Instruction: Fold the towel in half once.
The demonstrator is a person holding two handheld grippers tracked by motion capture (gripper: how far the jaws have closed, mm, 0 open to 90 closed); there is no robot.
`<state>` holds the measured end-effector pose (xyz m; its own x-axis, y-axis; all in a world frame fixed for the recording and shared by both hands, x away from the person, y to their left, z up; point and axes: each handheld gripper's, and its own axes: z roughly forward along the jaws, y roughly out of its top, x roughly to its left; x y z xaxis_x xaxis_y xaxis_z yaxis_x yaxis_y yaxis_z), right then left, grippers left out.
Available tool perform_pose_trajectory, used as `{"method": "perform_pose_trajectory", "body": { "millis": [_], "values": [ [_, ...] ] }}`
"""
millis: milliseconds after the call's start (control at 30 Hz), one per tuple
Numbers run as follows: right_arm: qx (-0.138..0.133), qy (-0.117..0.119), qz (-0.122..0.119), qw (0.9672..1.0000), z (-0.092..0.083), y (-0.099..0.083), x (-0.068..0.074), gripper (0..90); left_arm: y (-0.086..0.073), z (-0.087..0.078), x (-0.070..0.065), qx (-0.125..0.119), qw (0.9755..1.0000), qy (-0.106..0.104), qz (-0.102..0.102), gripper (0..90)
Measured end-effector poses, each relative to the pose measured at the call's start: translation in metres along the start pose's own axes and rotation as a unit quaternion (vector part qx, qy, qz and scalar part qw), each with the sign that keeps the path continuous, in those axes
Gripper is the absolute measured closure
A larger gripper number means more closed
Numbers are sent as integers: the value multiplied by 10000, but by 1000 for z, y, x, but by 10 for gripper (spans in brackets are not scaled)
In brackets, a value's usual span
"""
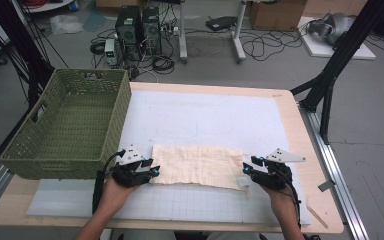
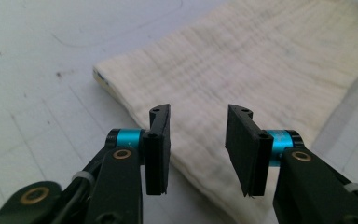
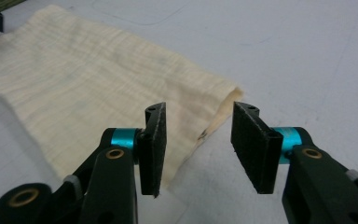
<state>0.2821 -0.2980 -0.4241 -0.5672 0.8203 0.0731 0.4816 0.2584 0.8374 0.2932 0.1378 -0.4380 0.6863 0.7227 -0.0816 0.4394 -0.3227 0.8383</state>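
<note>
A cream folded cloth point(image 1: 197, 165) lies flat on the white mat point(image 1: 205, 112) near the table's front. My left gripper point(image 1: 152, 166) sits at the cloth's left end, jaws apart. In the left gripper view, the left gripper point(image 2: 199, 112) is open over the cloth point(image 2: 242, 70), whose near edge runs below the gap with nothing pinched. My right gripper point(image 1: 246, 167) sits at the cloth's right end. In the right gripper view, the right gripper point(image 3: 200, 108) is open, and the corner of the cloth point(image 3: 88, 79) lies between the pads without touching them.
A green woven basket point(image 1: 125, 102) stands at the table's left, close to my left hand, and looks empty. Bare mat stretches behind the cloth. The wooden table edge point(image 1: 320, 200) runs along the right, with black stand legs point(image 1: 330, 70) beyond it.
</note>
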Motion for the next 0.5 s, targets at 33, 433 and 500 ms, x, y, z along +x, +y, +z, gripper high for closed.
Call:
{"method": "perform_pose_trajectory", "body": {
  "millis": [33, 433, 500],
  "values": [
    [16, -86, 49, 10000, 3, 2, -2, 532, 3, 2, 1, -44, 10000, 41, -49, 532],
    [613, -133, 283, 9976, 69, 25, -25, 520, 32, 48, 34, -138, 9956, 887, -288, 451],
    [741, -44, 92, 9972, 76, 26, -22, 573, 33, 57, 40, 38, 9943, 957, -469, 453]
  ]
}}
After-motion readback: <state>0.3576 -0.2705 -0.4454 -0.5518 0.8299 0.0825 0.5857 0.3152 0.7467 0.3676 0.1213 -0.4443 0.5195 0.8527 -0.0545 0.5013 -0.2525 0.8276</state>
